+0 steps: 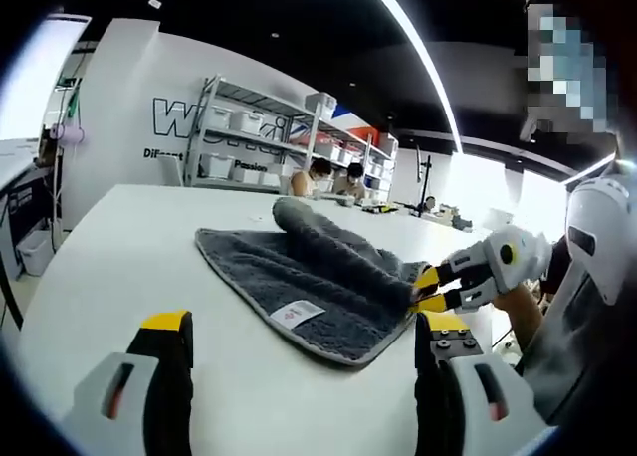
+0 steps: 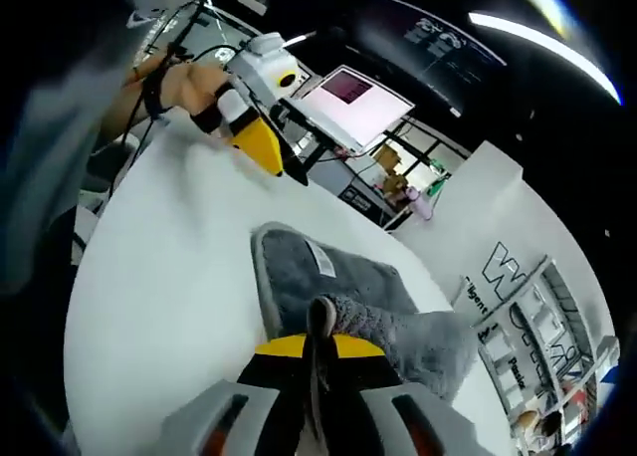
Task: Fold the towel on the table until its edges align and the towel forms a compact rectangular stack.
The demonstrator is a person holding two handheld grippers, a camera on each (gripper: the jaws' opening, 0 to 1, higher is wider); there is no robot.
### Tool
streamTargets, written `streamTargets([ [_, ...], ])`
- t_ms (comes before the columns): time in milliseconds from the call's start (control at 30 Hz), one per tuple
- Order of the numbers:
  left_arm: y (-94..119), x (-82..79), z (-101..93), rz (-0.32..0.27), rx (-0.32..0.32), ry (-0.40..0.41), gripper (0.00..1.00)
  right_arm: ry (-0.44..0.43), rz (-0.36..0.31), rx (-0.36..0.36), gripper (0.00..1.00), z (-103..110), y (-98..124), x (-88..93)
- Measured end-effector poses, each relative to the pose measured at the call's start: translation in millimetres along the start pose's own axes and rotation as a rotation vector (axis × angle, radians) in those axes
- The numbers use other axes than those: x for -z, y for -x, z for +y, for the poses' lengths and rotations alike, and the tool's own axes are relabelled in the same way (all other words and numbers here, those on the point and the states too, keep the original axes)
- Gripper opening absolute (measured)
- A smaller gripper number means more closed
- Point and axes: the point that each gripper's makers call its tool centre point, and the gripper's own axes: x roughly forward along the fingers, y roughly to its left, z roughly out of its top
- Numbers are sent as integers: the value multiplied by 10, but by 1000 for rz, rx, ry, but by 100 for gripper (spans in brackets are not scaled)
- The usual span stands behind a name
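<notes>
The grey towel (image 1: 318, 282) lay spread on the white bench (image 1: 129, 267), well in from its edges, with one side lifted and rolled over toward the middle so that a thick hump ran across it; a small white label (image 1: 297, 314) showed on the flat part near the hemmed border; the right gripper (image 1: 430, 289) had its yellow-tipped jaws closed on the towel's edge, and in the right gripper view the grey cloth (image 2: 320, 322) was pinched upright between those jaws; the left gripper (image 1: 304, 327) stood with its jaws wide apart and nothing between them, held off the towel above the bare bench, and in the right gripper view it (image 2: 267, 149) hung in a hand over the far part of the bench, well apart from the cloth; the step in hand looked like the first fold, one side being carried across by the right gripper alone; the fold was far from done, since the raised edge had not met the opposite border; the next move would probably call for the left gripper to take the matching corner, so both could lay the edge down evenly along the far hem.
</notes>
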Motion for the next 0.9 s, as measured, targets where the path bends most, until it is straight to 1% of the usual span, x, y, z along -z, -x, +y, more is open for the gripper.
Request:
streamTargets([
  [400,-8,10,-35,5,3,-2,97,-1,6,-1,8,9,39,4],
  [567,-4,7,-32,6,1,-2,97,-17,-4,3,8,-10,75,9],
  [733,2,12,-24,10,-1,-2,97,-79,-56,11,10,-44,157,-17],
  [900,9,11,-28,11,-1,-4,97,-185,-134,35,15,-162,314,-56],
])
